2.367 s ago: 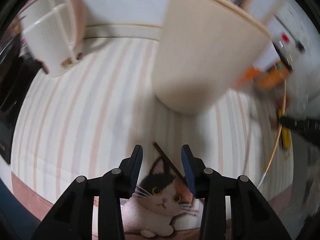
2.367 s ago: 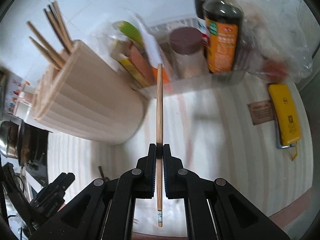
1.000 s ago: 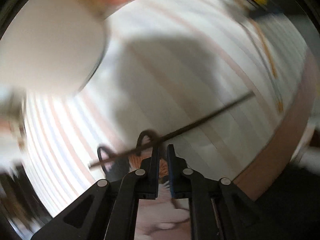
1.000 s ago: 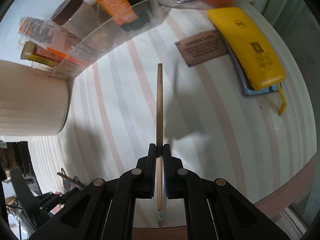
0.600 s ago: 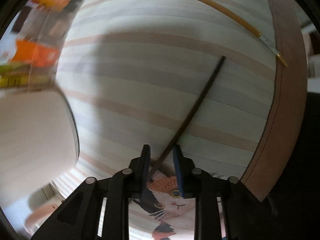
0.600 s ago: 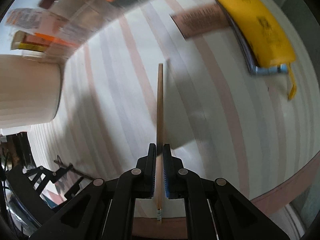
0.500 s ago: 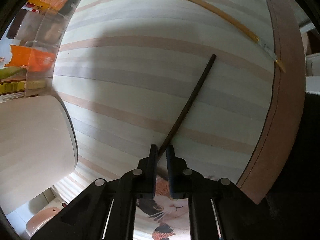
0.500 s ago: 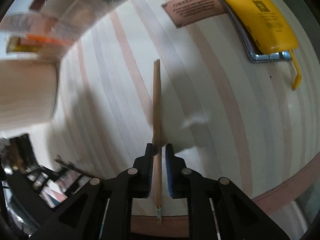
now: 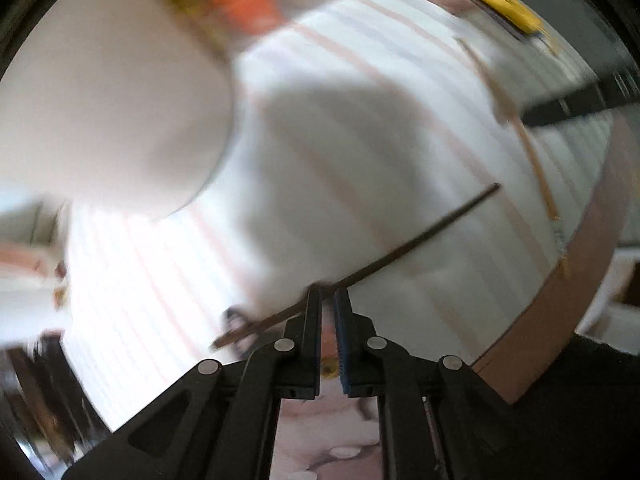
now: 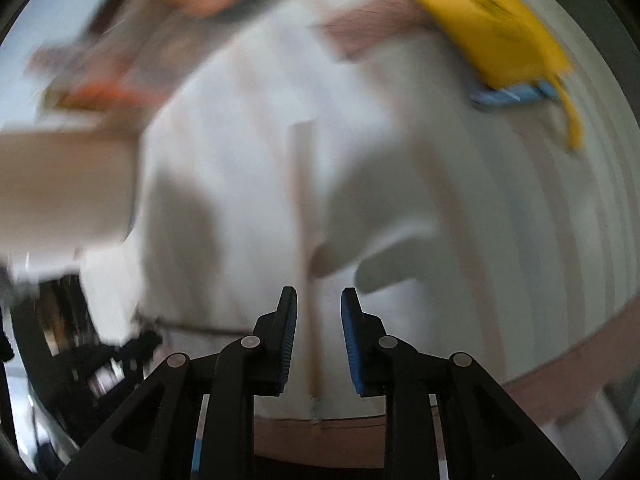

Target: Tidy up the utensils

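Left tool (image 9: 328,300), right tool (image 10: 319,300): black linkage arms, silver pivot screws, blue ribbed pads.

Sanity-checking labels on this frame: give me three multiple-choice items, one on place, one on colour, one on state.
1. Where is the light wooden chopstick?
A. in the cream holder
B. on the striped mat
C. on the yellow case

2. What colour is the chopstick in the left gripper?
A. dark brown
B. yellow
C. blue

3. The right gripper jaws are:
A. clamped on the chopstick
B. apart, not pressing it
C. out of view

1 B: it lies flat on the stripes. 2 A: the dark chopstick crosses the shut jaws. 3 B: gaps show on both sides as the jaws open.
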Demonstrator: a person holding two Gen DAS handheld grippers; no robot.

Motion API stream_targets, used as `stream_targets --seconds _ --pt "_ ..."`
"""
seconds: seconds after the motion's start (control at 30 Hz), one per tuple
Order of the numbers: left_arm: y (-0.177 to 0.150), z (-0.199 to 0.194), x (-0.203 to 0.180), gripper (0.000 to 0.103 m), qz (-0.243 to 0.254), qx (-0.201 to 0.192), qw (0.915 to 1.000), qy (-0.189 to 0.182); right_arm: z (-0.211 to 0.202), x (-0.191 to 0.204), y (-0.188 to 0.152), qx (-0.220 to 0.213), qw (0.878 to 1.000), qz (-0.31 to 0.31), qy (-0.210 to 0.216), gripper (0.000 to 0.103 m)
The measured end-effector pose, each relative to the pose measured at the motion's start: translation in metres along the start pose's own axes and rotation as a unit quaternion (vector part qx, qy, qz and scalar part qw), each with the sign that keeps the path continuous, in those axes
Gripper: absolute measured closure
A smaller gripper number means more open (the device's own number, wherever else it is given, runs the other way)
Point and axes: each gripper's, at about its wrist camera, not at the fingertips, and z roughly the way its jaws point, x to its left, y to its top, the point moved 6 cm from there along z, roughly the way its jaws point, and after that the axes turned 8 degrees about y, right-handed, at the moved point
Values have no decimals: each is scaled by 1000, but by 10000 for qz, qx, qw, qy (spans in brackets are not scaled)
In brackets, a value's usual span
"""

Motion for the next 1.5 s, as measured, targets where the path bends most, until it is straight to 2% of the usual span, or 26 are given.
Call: stream_targets --seconds 0.07,0.13,0.23,0.33,0.4,0.43,0.47,0.5,0.63,0.73,0.8,0.9,1.0,1.07,1.13,1.2,1.23,1.3,1.4,1.47,1.5 --pt "-16 0 17 95 -462 -17 9986 267 16 34 -10 271 9953 -915 -180 79" --pt "-33 4 29 95 -848 16 9955 424 32 58 -20 500 9846 -1620 -435 78" --pt "-64 14 42 95 -1426 249 9878 572 58 87 -38 943 9580 -2569 -856 78" --pt "-105 14 53 95 -1968 483 9769 672 83 96 -50 1403 9334 -2983 -1416 78" --pt "-107 9 71 81 -2172 447 9723 732 84 101 -45 1312 9315 -3019 -1549 79" --pt "-109 4 73 54 -2243 360 9709 757 84 101 -39 1221 9327 -2954 -1669 80" --pt "-110 3 74 21 -2266 299 9705 771 84 101 -32 1140 9366 -2852 -1685 81" --pt "-106 2 78 13 -2261 191 9708 777 84 103 -24 1040 9409 -2748 -1683 81" --pt "-85 -14 77 11 -1895 -114 9765 1022 82 106 2 715 9490 -2554 -1704 81" --pt "-53 -28 71 11 -1187 -448 9825 1363 64 102 10 540 9669 -2144 -1269 81" --pt "-30 -28 73 11 -496 -722 9842 1537 44 94 11 331 9754 -1914 -1043 80" --pt "0 -37 48 11 382 -899 9784 1824 12 65 7 -18 9855 -1451 -882 80" --pt "9 -37 39 11 588 -933 9759 1885 -1 45 8 -181 9916 -1124 -613 80" --pt "3 -26 48 11 410 -822 9772 1916 -1 46 14 -289 9908 -1178 -605 80" --pt "-12 -12 64 11 12 -586 9798 1911 1 59 24 -309 9871 -1487 -505 78" --pt "-34 -2 78 11 -540 -277 9792 1936 13 82 32 -211 9767 -2042 -627 72" --pt "-45 2 86 11 -801 -129 9776 1942 22 95 34 -148 9666 -2445 -756 71" --pt "-69 10 103 11 -1402 201 9719 1878 44 112 40 106 9492 -2972 -1031 70" --pt "-100 19 123 11 -2226 532 9585 1698 77 121 42 608 9235 -3500 -1450 70" --pt "-116 18 133 11 -2641 628 9484 1639 84 124 41 662 9107 -3697 -1723 71" --pt "-120 17 136 11 -2790 653 9447 1593 84 126 38 703 9132 -3651 -1671 82"
